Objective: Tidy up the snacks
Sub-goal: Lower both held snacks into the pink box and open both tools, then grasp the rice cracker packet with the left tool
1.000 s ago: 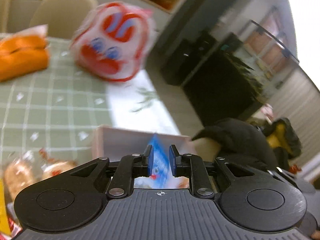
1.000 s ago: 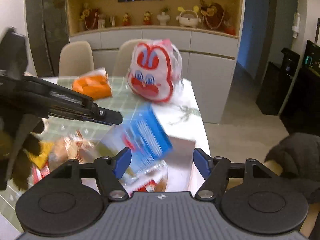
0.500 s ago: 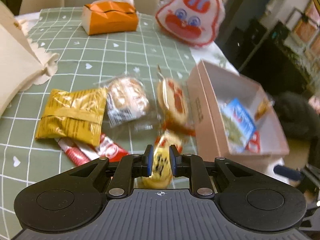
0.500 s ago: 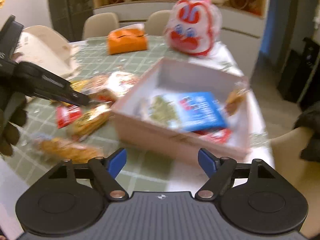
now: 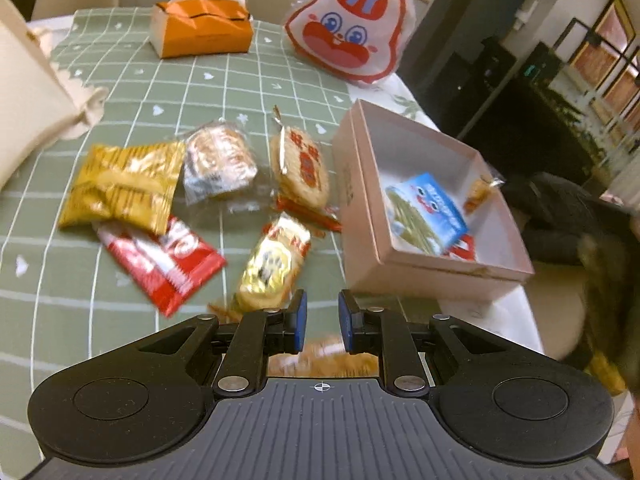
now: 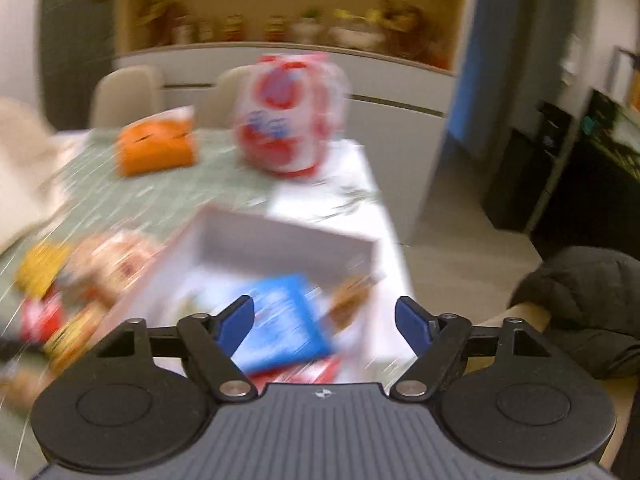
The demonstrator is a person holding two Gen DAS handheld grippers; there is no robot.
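Left tongs (image 5: 322, 322) hovering nearly closed, empty, near gold pack (image 5: 274, 266): light, crinkly, slippery, crushable; pinching its end seal looks safest. Right tongs (image 6: 324, 322) gaping wide, empty, over box (image 6: 280, 236).

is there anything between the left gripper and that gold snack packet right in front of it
Nothing visible. The gold packet lies on the green cloth just ahead of the left gripper, slightly to its left, with only bare cloth between. The pink box sits off to the right.

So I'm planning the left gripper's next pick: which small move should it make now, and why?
Probably ease the left gripper forward and down over the gold snack packet. That packet lies nearest, just ahead of the narrowly parted fingers, on the green tablecloth, still outside the pink box, which already holds the blue packet.
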